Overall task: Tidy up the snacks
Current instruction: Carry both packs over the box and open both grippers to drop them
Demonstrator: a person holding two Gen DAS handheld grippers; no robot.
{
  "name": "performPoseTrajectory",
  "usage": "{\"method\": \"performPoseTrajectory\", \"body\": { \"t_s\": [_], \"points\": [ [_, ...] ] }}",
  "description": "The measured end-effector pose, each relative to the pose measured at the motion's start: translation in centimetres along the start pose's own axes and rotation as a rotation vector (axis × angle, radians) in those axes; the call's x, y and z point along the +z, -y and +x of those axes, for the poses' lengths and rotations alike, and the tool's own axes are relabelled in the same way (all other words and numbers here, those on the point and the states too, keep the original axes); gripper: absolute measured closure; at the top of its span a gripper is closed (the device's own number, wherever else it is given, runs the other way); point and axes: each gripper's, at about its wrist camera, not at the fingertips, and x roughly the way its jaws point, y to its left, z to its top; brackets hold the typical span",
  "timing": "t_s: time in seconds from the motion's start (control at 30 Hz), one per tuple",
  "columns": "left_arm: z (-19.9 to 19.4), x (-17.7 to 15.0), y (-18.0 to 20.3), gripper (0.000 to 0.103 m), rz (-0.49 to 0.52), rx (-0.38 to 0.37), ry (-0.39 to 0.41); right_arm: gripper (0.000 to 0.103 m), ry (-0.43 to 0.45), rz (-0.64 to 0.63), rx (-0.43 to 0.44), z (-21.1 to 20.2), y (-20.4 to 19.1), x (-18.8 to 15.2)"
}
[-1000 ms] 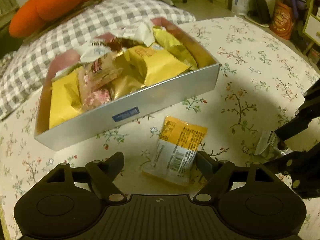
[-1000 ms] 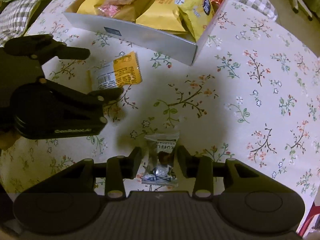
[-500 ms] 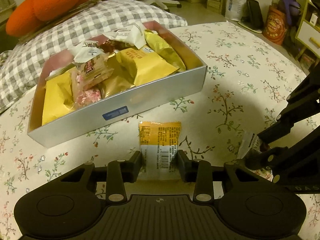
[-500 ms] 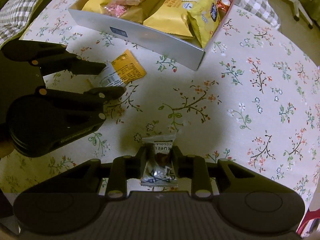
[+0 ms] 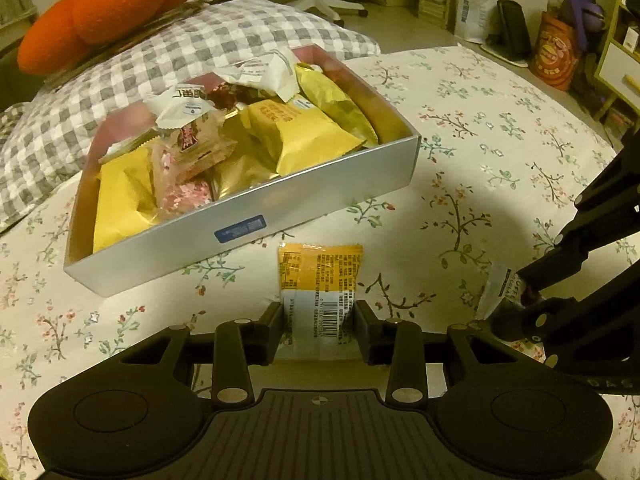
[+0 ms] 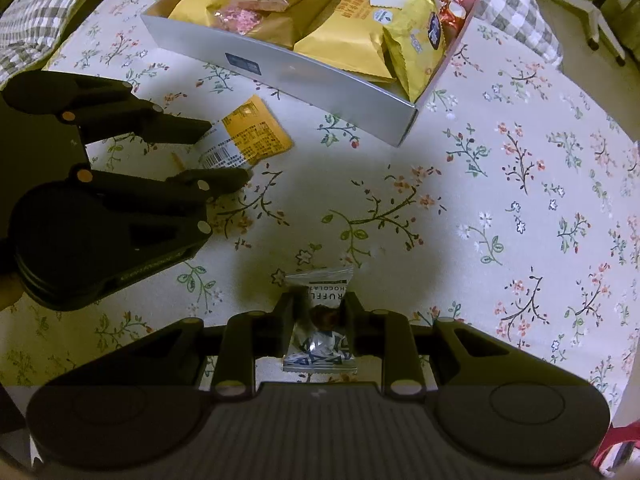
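Note:
An orange and white snack packet (image 5: 320,276) lies flat on the flowered cloth just in front of the silver box (image 5: 280,216). My left gripper (image 5: 319,316) is shut on the packet's white near end. To the right a small clear truffle chocolate packet (image 6: 320,280) rests on the cloth, and my right gripper (image 6: 319,308) is shut on its middle. The box (image 6: 320,80) is crowded with several yellow, gold, pink and white snack packets. From the right wrist view, the left gripper (image 6: 224,152) shows at the left, clamped on the orange packet (image 6: 256,132).
A grey checked pillow (image 5: 120,92) and an orange plush cushion (image 5: 112,12) lie behind the box. Bags (image 5: 556,56) and a shelf stand on the floor beyond the far right edge. A chair base (image 6: 580,8) is at the right wrist view's top right.
Both grippers have closed: the left went from wide open to pinching the orange packet, which turned square to it. The right narrowed onto the truffle packet.

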Motion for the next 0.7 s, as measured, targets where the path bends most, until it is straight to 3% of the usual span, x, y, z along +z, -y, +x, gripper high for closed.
{"method": "performPoseTrajectory", "body": {
  "t_s": [0.3, 0.7],
  "points": [
    [-0.7, 0.0, -0.7, 0.068, -0.021, 0.009, 0.010, 0.083, 0.020, 0.003, -0.026, -0.2, -0.8, 0.3],
    [-2.2, 0.0, -2.6, 0.068, -0.068, 0.023, 0.003, 0.087, 0.037, 0.152, 0.029, -0.8, 1.4, 1.3]
  ]
}}
